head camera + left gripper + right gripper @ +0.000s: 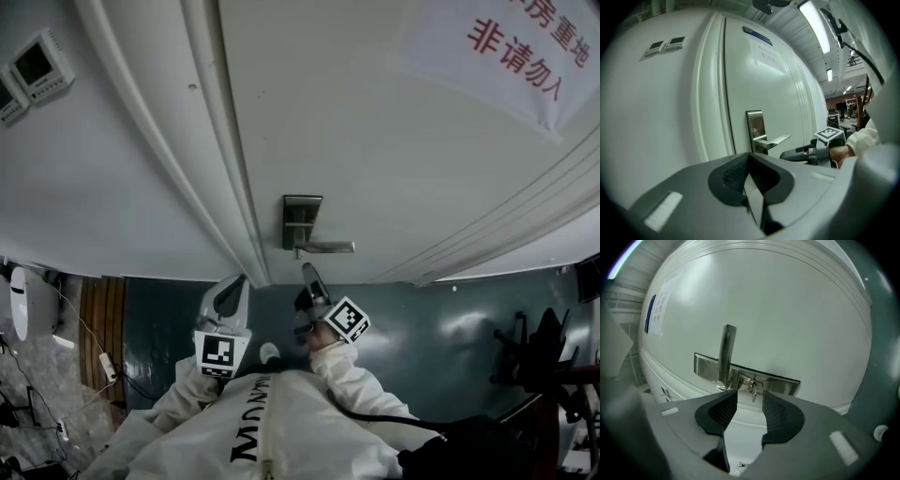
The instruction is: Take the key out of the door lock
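R gripper [749, 400]: my R-hand tool, jaws apart, clear gap betw. the ribbed pads [778, 412], nothing pinched.
Key [753, 389]: in the lock, sticking out of the plate. In the R gripper view it sits right at the mouth of the gap, a touch nearer the R-hand tip. No pad is on it.
Key vs tool: lined up w/ the gap and just past the tips. I can't tell whether the tips already reach alongside it.
Lock plate [780, 382]: brushed metal, on the white door [375, 141], close to the door's edge.
Lever handle [726, 352]: comes off the plate just beside the key. In the head view it's level, pointing away from the door edge.
R gripper, head view [309, 277]: tips just under the lever, angled up at the plate. Marker cube [347, 319] is behind the jaws, my white sleeve [366, 384] below that.
L gripper [749, 158]: jaws closed tip to tip, nothing betw. them.
L gripper, head view [232, 292]: held below the door frame, well to the L of the plate, apart from key and lever.
L gripper view: shows plate, lever and R gripper side-on, the R tool near the plate below the lever.
Sign [511, 42]: paper w/ red print, upper R of door.
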{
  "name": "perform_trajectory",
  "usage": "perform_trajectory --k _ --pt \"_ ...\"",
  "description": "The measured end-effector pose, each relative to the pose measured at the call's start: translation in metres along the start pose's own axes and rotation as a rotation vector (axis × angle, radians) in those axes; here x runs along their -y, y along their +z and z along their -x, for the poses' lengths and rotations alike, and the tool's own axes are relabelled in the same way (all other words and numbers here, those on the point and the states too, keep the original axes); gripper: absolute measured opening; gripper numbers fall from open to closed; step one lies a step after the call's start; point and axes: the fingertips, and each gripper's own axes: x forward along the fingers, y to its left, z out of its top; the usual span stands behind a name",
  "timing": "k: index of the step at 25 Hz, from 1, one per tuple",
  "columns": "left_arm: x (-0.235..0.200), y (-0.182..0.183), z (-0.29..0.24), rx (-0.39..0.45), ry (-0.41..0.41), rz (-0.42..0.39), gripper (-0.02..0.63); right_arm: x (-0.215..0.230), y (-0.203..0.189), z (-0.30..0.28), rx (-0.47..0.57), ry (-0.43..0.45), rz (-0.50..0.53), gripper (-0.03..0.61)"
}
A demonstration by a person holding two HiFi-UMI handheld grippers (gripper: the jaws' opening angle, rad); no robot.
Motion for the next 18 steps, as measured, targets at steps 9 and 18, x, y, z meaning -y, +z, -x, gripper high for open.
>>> perform_trajectory --k 9,18 --pt "-0.001 -0.003 -0.001 -0.005 -0.011 0.002 0.0 0.011 -0.005 -0.012 0.053 0.008 -0.112 0.138" --pt "-0.006 -0.007 0.001 -0.016 -0.008 -0.012 0.0 0.018 -0.005 -0.026 0.074 -0.001 -0.171 0.132"
